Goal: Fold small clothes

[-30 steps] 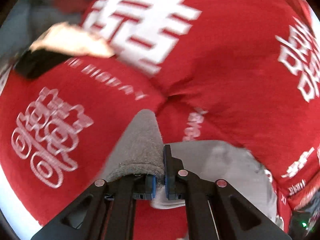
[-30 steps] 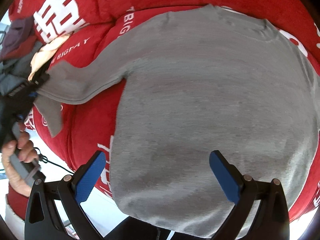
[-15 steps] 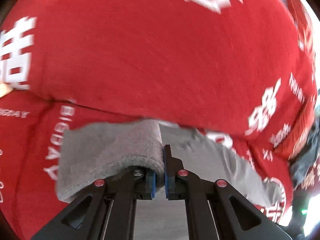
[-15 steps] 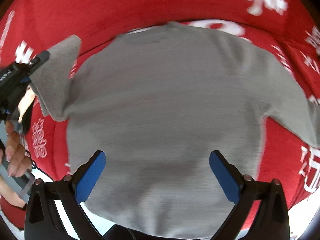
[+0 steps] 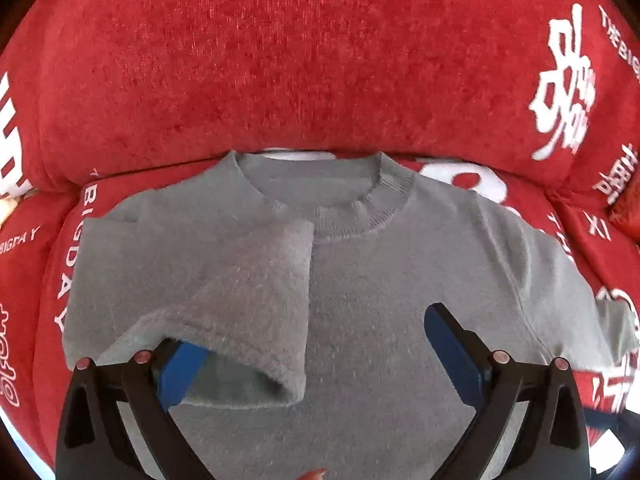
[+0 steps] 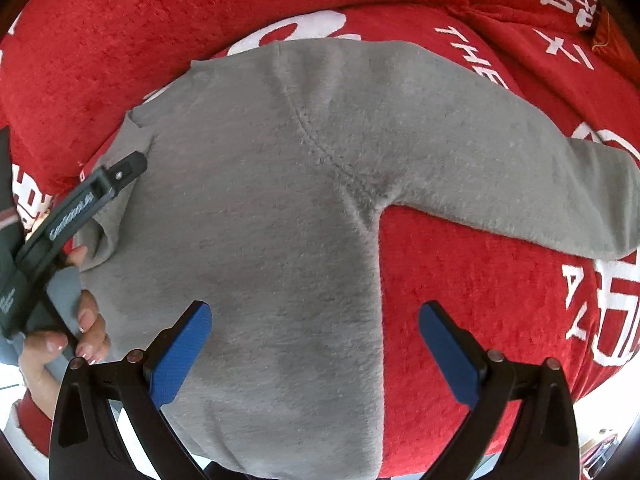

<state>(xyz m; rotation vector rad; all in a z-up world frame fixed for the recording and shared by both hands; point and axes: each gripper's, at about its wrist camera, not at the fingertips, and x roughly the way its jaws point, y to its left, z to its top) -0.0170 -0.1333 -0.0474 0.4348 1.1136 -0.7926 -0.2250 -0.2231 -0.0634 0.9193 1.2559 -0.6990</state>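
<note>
One sleeve (image 5: 256, 292) folded over sweater (image 5: 380, 280) — left jaws opening.

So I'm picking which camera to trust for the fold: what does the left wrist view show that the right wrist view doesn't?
Only the left wrist view shows the ribbed collar and the sleeve folded across the chest, its cuff by the opening left hand-held gripper, not pinched. Only the right wrist view shows the other sleeve stretched out flat and the person's hand. Both show the grey sweater on the red sofa cover.
</note>
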